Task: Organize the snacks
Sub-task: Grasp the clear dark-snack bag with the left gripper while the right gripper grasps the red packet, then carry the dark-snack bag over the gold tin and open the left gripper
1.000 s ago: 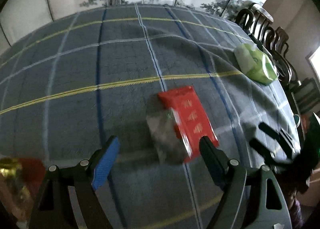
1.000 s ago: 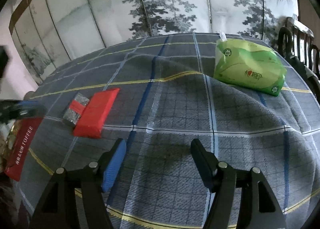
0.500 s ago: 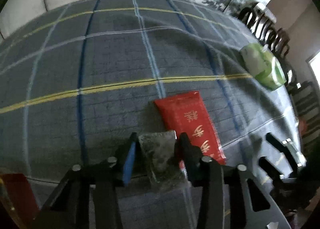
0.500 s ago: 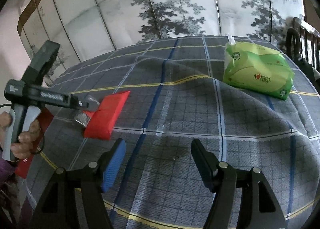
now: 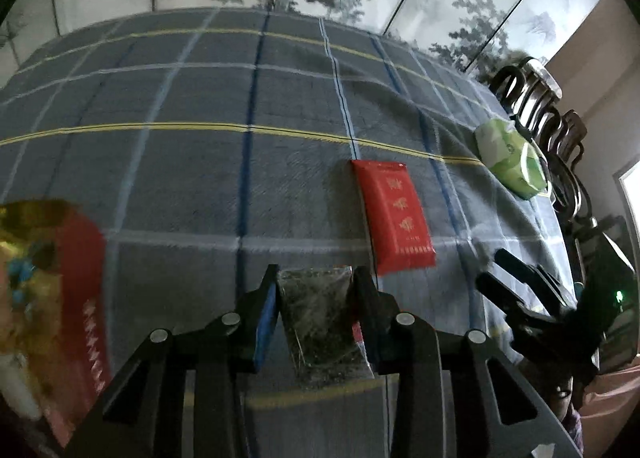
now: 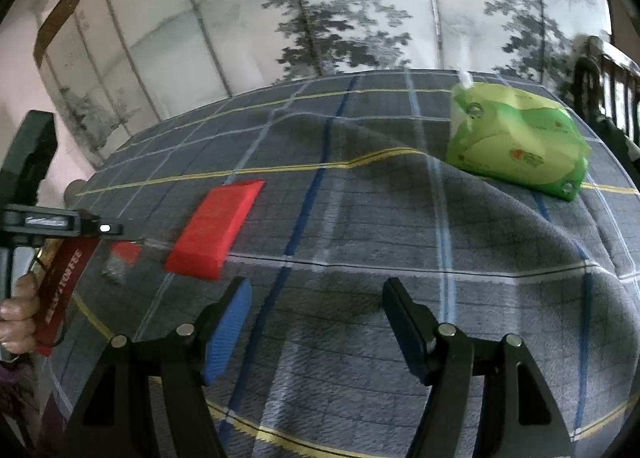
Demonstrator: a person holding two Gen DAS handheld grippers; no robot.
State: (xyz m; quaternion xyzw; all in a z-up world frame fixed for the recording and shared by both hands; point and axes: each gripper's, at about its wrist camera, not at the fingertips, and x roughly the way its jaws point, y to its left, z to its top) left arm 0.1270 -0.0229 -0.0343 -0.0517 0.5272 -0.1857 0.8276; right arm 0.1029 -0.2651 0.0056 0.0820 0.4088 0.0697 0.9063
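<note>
Left tool (image 5: 316,278): clenched on clear snack packet (image 5: 324,322), lifted just beside red pouch (image 5: 394,217).
Your right tool (image 6: 316,298) hangs released over the table (image 5: 180,161), carrying nothing; likely you hold the packet low to move it toward the red-and-gold box (image 5: 48,290).

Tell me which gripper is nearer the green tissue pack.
Right. The right gripper hangs open over bare cloth with the tissue pack just beyond it; the left gripper, shut on a dark packet, sits farther away, past the red pack.
</note>
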